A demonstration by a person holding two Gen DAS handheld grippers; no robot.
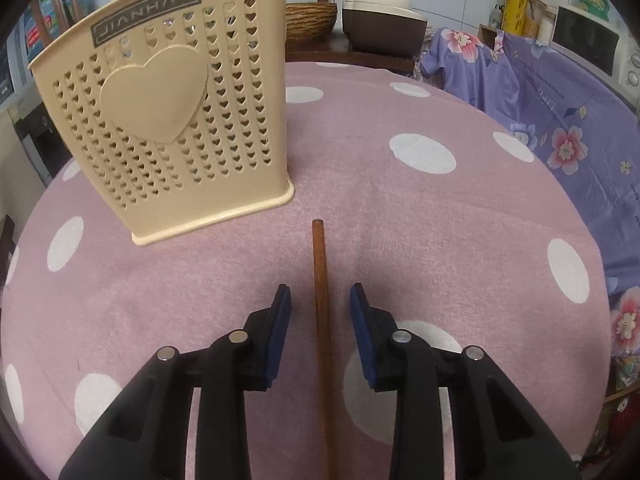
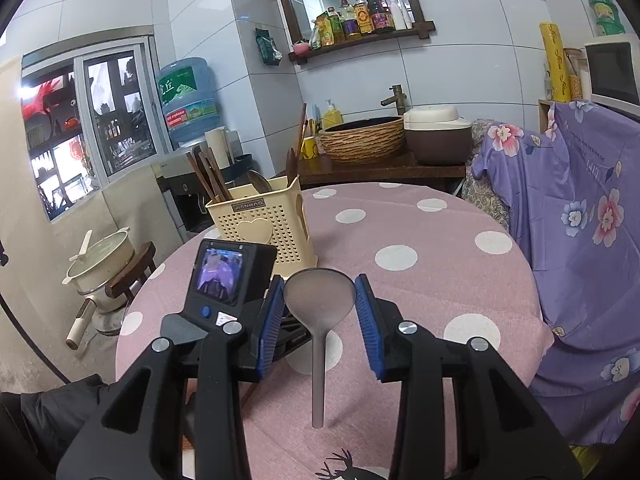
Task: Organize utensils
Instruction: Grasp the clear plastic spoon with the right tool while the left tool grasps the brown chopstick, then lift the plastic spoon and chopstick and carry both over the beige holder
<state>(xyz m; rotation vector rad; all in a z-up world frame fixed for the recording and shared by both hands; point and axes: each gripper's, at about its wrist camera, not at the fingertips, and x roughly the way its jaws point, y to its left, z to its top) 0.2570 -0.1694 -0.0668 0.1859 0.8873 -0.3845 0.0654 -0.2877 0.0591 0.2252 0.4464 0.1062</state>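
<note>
Left wrist view: your left gripper straddles the wooden chopstick lying on the table, fingers clear of it. Your right gripper clamps the metal spoon near the utensil holder.

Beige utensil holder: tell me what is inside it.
Sticking out of the beige utensil holder are several brown wooden utensils and a round metal piece. The walls hide their lower ends, so the exact pieces cannot be told.

I see a matt wooden chopstick, a smooth plastic utensil holder, a fuzzy tablecloth, and a matt metal spoon.
</note>
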